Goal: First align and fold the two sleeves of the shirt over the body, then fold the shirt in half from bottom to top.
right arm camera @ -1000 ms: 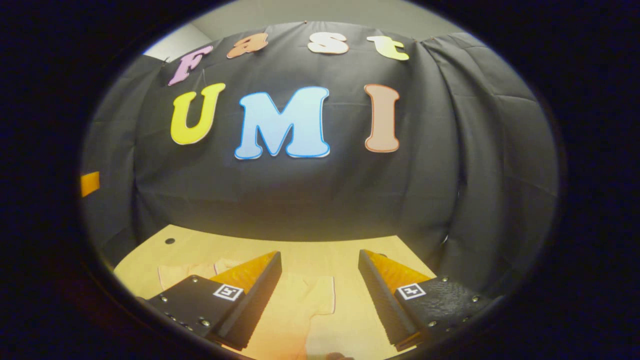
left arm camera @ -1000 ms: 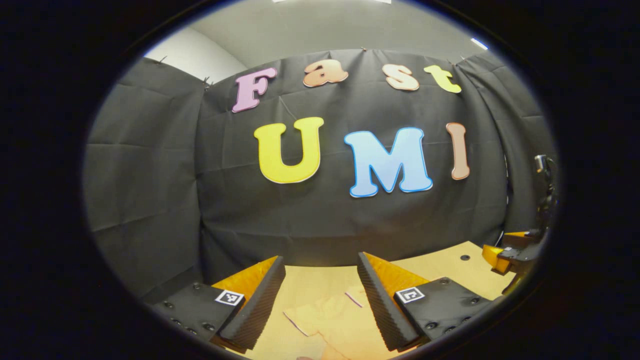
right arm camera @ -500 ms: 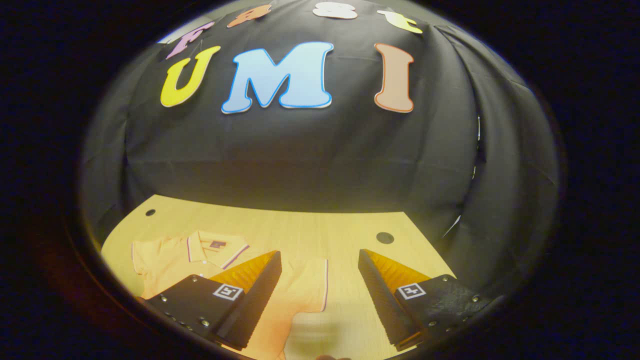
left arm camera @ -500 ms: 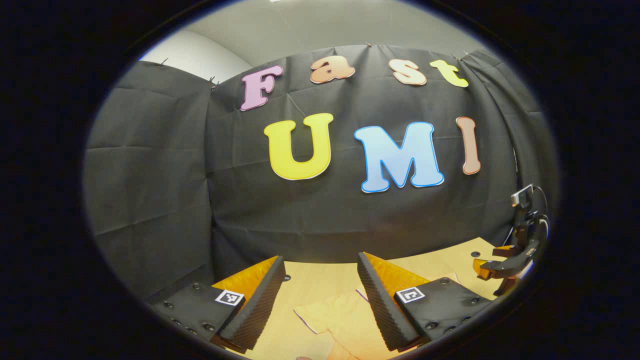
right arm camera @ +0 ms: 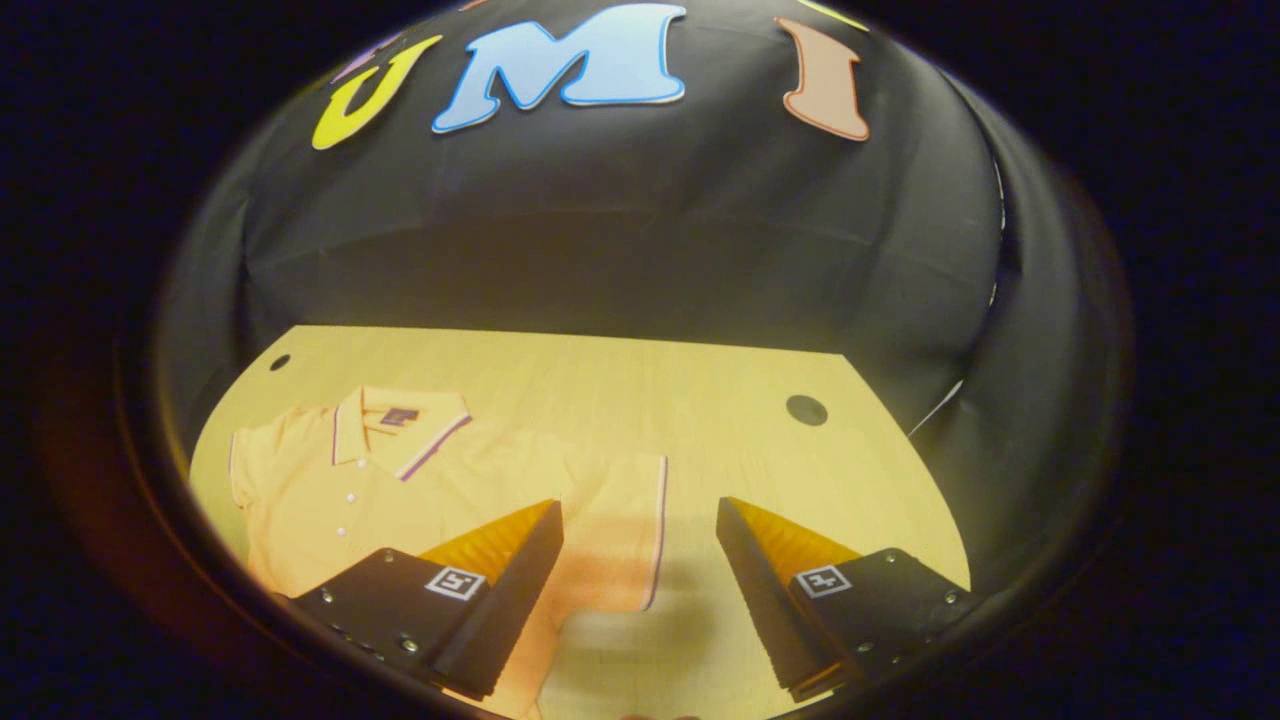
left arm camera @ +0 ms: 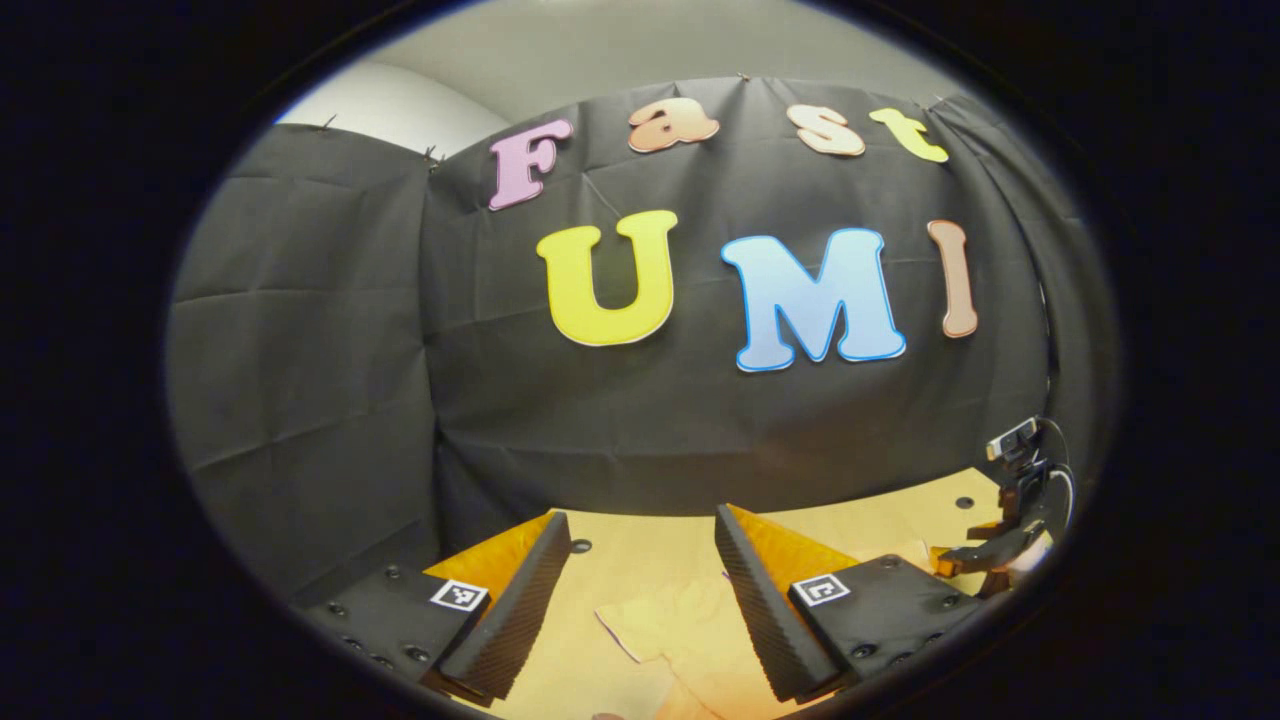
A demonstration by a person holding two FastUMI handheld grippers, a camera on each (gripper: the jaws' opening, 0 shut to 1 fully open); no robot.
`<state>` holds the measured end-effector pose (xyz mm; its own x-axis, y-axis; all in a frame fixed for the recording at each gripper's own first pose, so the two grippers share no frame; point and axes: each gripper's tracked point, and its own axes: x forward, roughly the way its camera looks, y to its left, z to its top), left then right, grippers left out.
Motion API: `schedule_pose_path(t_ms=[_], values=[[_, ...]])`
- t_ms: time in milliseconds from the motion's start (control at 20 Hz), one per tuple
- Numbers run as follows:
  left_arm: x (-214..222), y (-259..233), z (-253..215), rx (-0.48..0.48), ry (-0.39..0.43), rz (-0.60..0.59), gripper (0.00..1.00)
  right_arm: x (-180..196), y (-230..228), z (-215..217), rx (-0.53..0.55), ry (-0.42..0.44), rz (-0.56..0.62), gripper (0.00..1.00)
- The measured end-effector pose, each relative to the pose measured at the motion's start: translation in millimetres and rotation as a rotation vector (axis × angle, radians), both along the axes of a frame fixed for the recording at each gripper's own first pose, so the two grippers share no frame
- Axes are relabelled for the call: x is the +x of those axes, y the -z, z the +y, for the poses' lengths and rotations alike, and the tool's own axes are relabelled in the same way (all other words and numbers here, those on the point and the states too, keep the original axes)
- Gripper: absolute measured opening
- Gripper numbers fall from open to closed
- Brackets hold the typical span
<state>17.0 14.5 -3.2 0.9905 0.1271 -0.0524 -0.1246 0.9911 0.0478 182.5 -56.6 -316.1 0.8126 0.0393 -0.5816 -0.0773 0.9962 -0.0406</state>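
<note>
While the right gripper [right arm camera: 640, 590] hangs above the table [right arm camera: 700, 400] with its fingers spread wide and nothing between them, the shirt's [right arm camera: 400, 480] right sleeve [right arm camera: 625, 530] lies flat just beyond and between the fingertips, its striped cuff edge running near to far. Left of that sleeve the shirt's body spreads flat on the wood, buttons up, partly hidden behind the left finger [right arm camera: 500, 590]. Farther off is the collar [right arm camera: 400, 425], striped at its edge, with the other sleeve at the far left. A dark hole [right arm camera: 806, 409] in the tabletop sits well right of the shirt, and a smaller hole [right arm camera: 280, 362] near the far left corner. The black cloth wall [right arm camera: 620, 220] rises behind the table.

In the left gripper view, the left gripper [left arm camera: 640, 600] is likewise held open and empty above the table [left arm camera: 640, 545]. Between its fingers lies a sleeve [left arm camera: 670, 625] of the shirt with its cuff edge toward the left. A small hole [left arm camera: 582, 546] shows just past the left fingertip. At the right edge the other gripper [left arm camera: 985, 555] is low over the table. The cloth wall [left arm camera: 500, 400] stands beyond.
</note>
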Motion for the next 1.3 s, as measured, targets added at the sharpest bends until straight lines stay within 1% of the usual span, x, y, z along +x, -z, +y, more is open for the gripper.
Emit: schedule_pose_path(t_ms=[250,550,600,650,700,750,800,850,900,950,1000,1050,1100,1300], values=[[3.3,7.8,0.3,-0.01,-0.019,0.027,0.95,3.8,42.0,-3.9,-0.007,0.003,0.101,0.97],[8.6,15.3,0.1,-0.021,-0.041,0.052,0.95,2.0,68.3,-2.1,-0.016,-0.019,0.164,0.97],[9.9,14.9,-1.0,-0.023,-0.041,0.053,0.95,-1.7,73.7,0.5,-0.007,-0.03,0.183,0.94],[11.4,16.5,-2.4,-0.023,-0.04,0.056,0.95,1.1,73.1,6.9,0.025,-0.035,0.169,0.92],[12.4,16.7,-3.5,-0.023,-0.039,0.057,0.95,-0.7,76.3,14.1,0.064,-0.042,0.184,0.77],[13.7,17.1,-6.2,-0.024,-0.039,0.057,0.95,-2.0,73.5,13.3,0.076,-0.032,0.188,0.69],[15.7,17.8,-6.1,-0.027,-0.039,0.057,0.95,0.4,75.7,12.7,0.085,-0.035,0.188,0.55],[17.3,17.5,-7.7,-0.031,-0.036,0.057,0.95,-0.3,74.3,13.1,0.089,-0.042,0.185,0.54],[17.5,19.1,-9.4,-0.034,-0.035,0.059,0.95,0.5,74.6,14.1,0.093,-0.043,0.187,0.32],[18.1,20.2,-10.4,-0.036,-0.033,0.062,0.95,1.7,74.6,14.2,0.093,-0.041,0.186,0.26],[19.6,21.0,-9.5,-0.038,-0.034,0.061,0.95,3.0,74.8,16.6,0.103,-0.048,0.183,0.26],[20.7,21.2,-8.6,-0.039,-0.034,0.062,0.95,0.0,70.2,17.1,0.101,-0.028,0.193,0.26],[18.3,21.6,-7.3,-0.039,-0.037,0.063,0.95,4.4,75.5,16.6,0.093,-0.023,0.193,0.02],[18.7,24.9,-0.3,-0.046,-0.047,0.068,0.95,3.5,69.3,22.3,0.032,-0.048,0.196,0.02]])
